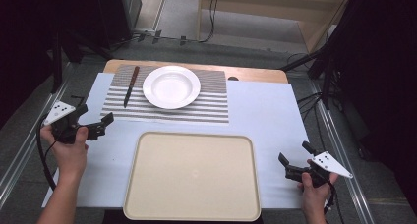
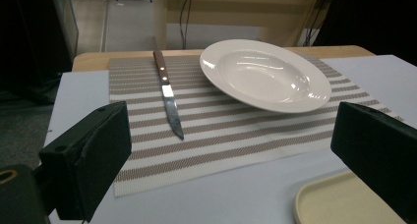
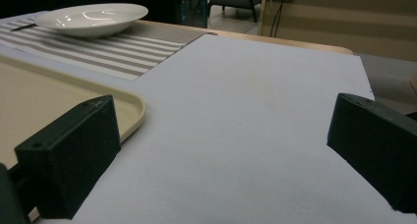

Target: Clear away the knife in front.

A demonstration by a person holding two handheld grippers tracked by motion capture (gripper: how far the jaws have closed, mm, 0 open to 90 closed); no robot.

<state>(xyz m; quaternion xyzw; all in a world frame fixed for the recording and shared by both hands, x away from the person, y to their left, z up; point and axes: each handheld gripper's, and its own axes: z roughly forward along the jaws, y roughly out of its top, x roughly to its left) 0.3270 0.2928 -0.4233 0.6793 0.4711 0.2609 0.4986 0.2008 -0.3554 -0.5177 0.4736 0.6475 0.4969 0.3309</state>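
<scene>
Left of the tray [image 1: 192,177], left gripper [image 1: 96,119] aimed at knife [image 1: 131,85], fingers spread, right gripper [image 1: 294,157] low, fingers spread.

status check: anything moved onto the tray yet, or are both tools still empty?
Nothing looks done. The tray is bare; the plate and knife both lie on the striped mat. In hand: nothing. The left tool is open beside the mat's near left corner, facing the knife and plate; the right tool is open over the white sheet, right of the tray. Any pickup is left.

grey floor [image 1: 236,25]; dark surroundings
</scene>
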